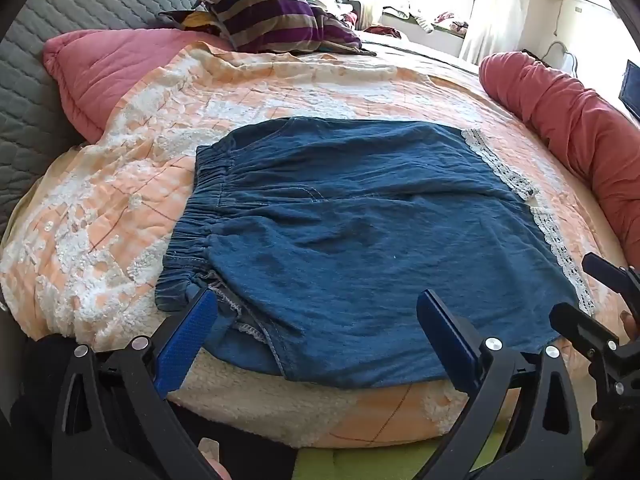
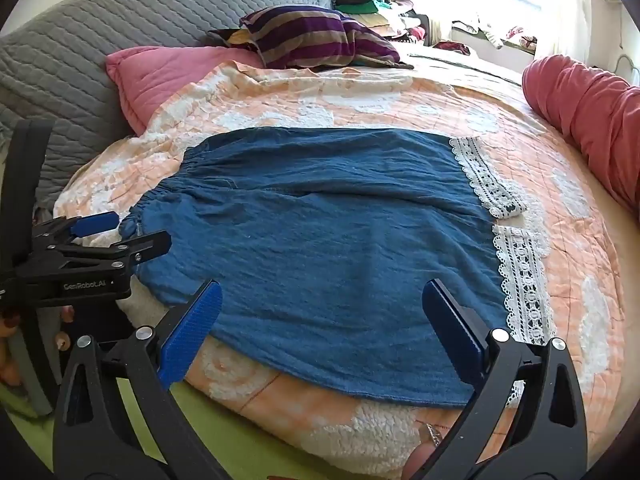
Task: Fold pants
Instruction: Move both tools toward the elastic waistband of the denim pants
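Blue denim pants [image 1: 360,220] lie flat on an orange and white quilt [image 1: 140,160], elastic waistband [image 1: 196,216] to the left, white lace-trimmed leg hems [image 1: 560,248] to the right. My left gripper [image 1: 320,304] is open, just above the near edge at the waistband end. In the right wrist view the pants [image 2: 320,220] fill the middle, with the lace hems [image 2: 516,276] on the right. My right gripper [image 2: 324,292] is open over the near edge at the hem end. The left gripper [image 2: 116,232] shows at the left, open. The right gripper [image 1: 592,292] shows at the left wrist view's right edge.
A pink pillow [image 1: 104,68] and grey quilted headboard [image 1: 48,40] lie at far left. A striped purple garment [image 1: 272,20] sits at the back. A red bolster [image 1: 580,132] runs along the right side. The bed's near edge [image 2: 280,420] is just below the grippers.
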The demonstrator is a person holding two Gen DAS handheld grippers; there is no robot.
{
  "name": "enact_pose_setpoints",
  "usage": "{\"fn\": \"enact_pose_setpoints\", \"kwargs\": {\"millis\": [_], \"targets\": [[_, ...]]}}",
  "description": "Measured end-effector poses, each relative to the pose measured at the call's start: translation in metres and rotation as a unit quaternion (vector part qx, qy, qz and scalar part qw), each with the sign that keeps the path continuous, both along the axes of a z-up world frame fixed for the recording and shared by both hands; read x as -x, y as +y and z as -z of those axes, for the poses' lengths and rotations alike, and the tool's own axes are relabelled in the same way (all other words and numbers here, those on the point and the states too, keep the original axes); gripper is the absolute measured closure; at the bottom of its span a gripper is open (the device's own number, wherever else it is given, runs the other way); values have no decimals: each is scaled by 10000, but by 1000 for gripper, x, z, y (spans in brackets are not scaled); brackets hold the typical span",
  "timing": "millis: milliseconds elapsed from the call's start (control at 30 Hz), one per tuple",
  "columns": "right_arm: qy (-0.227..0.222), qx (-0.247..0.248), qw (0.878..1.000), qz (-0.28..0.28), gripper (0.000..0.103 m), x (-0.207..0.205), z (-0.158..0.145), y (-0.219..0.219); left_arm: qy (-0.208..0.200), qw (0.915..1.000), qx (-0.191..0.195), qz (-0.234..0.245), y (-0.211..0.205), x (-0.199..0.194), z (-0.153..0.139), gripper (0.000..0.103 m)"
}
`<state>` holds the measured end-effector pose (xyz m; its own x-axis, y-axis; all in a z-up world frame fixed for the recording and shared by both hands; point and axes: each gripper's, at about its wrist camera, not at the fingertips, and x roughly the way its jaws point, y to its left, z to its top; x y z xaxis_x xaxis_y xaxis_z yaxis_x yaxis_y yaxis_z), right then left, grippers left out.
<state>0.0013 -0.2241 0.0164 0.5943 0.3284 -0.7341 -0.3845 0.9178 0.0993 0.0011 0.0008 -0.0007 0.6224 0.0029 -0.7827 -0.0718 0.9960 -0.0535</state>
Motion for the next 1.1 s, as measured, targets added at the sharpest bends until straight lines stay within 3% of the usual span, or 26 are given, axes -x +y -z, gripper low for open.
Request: {"fn": "enact_pose_setpoints", "kwargs": {"millis": [1100], "targets": [[-73,85,9999,59,8,4,-2,-1,-96,9999,47,90,-5,2,-4,4]]}}
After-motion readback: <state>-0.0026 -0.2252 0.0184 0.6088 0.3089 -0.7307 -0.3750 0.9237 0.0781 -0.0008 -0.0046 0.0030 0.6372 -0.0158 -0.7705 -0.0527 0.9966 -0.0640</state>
